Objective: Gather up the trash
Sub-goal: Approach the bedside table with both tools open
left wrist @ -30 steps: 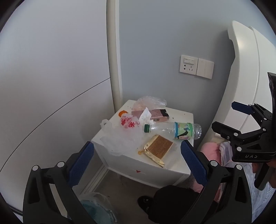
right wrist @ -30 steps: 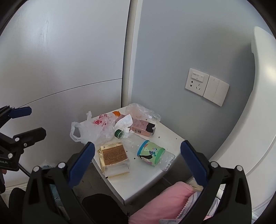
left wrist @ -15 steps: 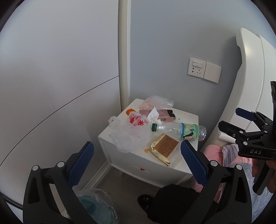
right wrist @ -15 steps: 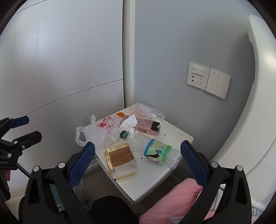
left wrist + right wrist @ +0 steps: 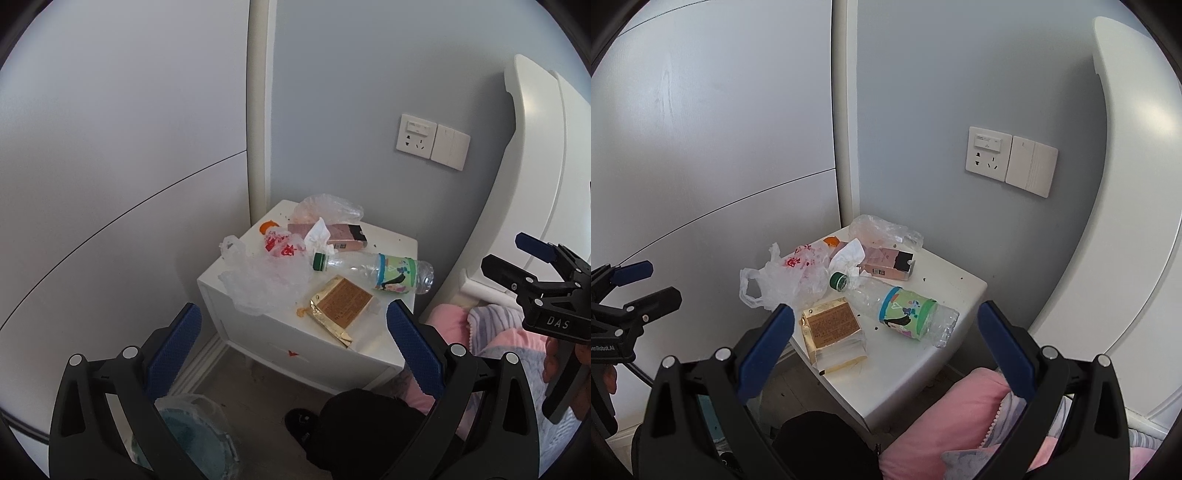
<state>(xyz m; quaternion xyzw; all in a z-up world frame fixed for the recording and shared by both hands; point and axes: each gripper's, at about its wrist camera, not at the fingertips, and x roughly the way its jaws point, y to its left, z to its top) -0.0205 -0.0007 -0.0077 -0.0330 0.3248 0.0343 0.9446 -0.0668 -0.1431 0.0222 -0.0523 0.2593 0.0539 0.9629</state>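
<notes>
Soft daylight, sharp, fisheye-warped edges

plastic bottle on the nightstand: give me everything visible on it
The plastic bottle is clear, looks empty and somewhat crumpled, with a green screw cap on and a green-and-blue cartoon label around its middle. It lies on its side on the white nightstand, cap toward the white plastic bag, beside the gold packet. Neither gripper touches it.

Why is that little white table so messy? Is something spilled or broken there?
Yes. The plastic bottle lies tipped on its side, looking crumpled. An orange smear sits on the nightstand beside the gold packet. Dark crumbs dot the top, and a plastic bag droops over the edge.
</notes>
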